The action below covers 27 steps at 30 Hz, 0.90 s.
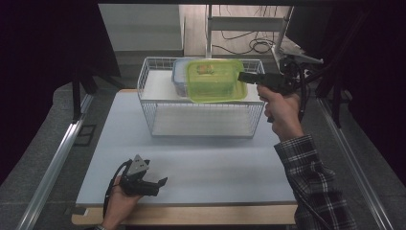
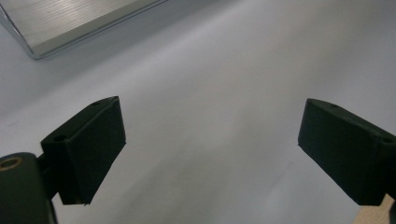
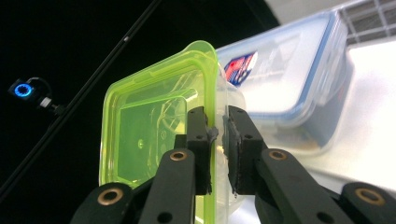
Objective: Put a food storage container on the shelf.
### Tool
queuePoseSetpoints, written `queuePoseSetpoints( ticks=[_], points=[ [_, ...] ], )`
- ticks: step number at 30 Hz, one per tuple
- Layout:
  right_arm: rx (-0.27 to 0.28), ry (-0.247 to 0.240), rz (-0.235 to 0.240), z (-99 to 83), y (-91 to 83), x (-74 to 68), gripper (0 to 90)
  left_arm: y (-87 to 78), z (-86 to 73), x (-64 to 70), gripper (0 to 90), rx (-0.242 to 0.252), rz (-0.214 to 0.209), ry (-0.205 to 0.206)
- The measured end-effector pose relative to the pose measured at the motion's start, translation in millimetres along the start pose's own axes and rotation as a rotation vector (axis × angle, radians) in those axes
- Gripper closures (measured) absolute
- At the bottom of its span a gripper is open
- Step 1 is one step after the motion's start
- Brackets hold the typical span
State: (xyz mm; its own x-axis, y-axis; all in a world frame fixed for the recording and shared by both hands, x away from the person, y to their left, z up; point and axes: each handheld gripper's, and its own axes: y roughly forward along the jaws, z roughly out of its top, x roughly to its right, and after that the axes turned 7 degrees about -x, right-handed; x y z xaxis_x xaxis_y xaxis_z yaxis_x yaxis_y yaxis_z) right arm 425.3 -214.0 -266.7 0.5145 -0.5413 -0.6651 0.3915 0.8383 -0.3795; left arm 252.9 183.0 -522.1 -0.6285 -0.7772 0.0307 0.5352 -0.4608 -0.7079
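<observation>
My right gripper (image 1: 243, 76) is shut on the rim of a green-lidded clear container (image 1: 213, 80), holding it above the white wire basket (image 1: 201, 128). In the right gripper view the jaws pinch the green container's (image 3: 154, 130) edge at my right gripper (image 3: 217, 133). A blue-lidded clear container (image 3: 299, 88) sits just behind it; in the high view the blue-lidded container (image 1: 179, 76) lies in the basket's far part. My left gripper (image 1: 158, 184) rests open near the table's front left, and in its own view the left gripper (image 2: 212, 149) has bare table between its jaws.
The grey table top (image 1: 201, 167) spreads in front of the basket, with a wooden front edge (image 1: 191, 215). A metal rail (image 1: 52, 167) runs along the left side and another along the right. Cables and a frame (image 1: 249, 28) stand behind the basket.
</observation>
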Motion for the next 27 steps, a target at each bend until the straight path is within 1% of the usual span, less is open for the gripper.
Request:
queuePoseSetpoints(
  ticks=[1, 3, 5, 9, 13, 14, 17, 18, 22, 23, 27],
  points=[
    [0.006, 0.001, -0.012, 5.5, 2.7, -1.9, 80.7, 0.0, 0.0, -0.1, 7.3, 0.000, -0.001, -0.001],
    [0.010, -0.002, -0.018, 8.0, 4.4, -2.5, 80.7, 0.0, -0.1, 0.1, 7.3, 0.003, -0.003, -0.004],
    [0.017, -0.002, -0.030, 15.6, 10.1, -4.5, 80.7, -0.5, -0.2, -0.3, 7.3, 0.002, -0.001, 0.000],
    [0.024, -0.003, -0.054, 24.8, 18.9, -6.4, 80.7, -0.9, -0.5, -0.5, 7.3, 0.009, -0.002, -0.007],
    [0.027, -0.007, -0.071, 29.7, 23.9, -6.8, 80.7, -1.2, -0.6, -0.8, 7.3, 0.011, -0.004, -0.008],
    [0.033, -0.007, -0.081, 33.5, 27.0, -6.9, 80.7, -1.3, -0.6, -0.8, 7.3, 0.012, -0.004, -0.008],
    [0.039, -0.008, -0.091, 36.5, 28.8, -6.9, 80.7, -1.3, -0.5, -0.7, 7.3, 0.013, -0.005, -0.008],
    [0.042, -0.013, -0.106, 40.0, 30.6, -7.4, 80.7, -1.2, -0.5, -0.6, 7.3, 0.012, -0.006, -0.007],
    [0.048, -0.014, -0.121, 43.2, 33.5, -7.6, 80.7, -0.8, -0.4, -0.4, 7.3, 0.011, -0.008, -0.006],
    [0.048, -0.016, -0.133, 45.1, 36.7, -7.6, 80.7, -0.8, -0.3, -0.3, 7.3, 0.011, -0.008, -0.005],
    [0.051, -0.010, -0.141, 47.3, 41.8, -7.4, 80.6, -0.7, -0.4, -0.6, 7.3, 0.010, -0.007, -0.002]
  ],
)
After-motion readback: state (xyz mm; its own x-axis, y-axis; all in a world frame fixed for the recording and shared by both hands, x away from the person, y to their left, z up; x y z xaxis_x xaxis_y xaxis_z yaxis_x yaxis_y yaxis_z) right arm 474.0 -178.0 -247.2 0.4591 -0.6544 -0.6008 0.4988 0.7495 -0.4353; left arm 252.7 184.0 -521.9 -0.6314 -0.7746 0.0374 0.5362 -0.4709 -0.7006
